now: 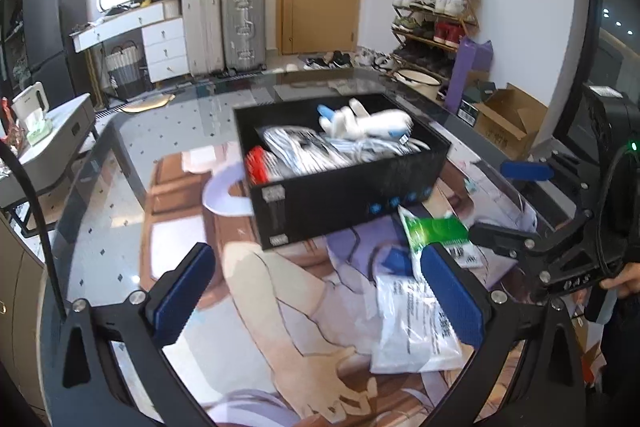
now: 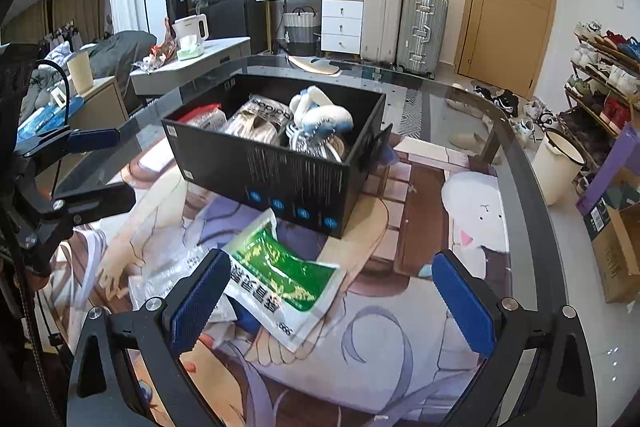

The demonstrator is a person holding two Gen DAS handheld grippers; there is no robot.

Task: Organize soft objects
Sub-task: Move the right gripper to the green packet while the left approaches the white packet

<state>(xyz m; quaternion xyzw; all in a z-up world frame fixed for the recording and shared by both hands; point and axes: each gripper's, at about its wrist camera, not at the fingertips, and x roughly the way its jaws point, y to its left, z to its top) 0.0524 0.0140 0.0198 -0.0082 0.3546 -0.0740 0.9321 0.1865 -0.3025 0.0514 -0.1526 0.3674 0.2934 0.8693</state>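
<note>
left gripper (image 1: 316,291): jaws spread wide, holding nothing | right gripper (image 2: 334,301): jaws spread wide, nothing gripped, above green packet (image 2: 280,267) | box (image 2: 280,175) beyond

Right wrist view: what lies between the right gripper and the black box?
A green-and-white packet lies on the printed mat there, just short of the black box.

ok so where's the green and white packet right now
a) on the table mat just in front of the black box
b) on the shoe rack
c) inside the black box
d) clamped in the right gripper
a: the green and white packet lies flat on the printed mat in front of the black box, with the right gripper open above it and not gripping it.
</note>
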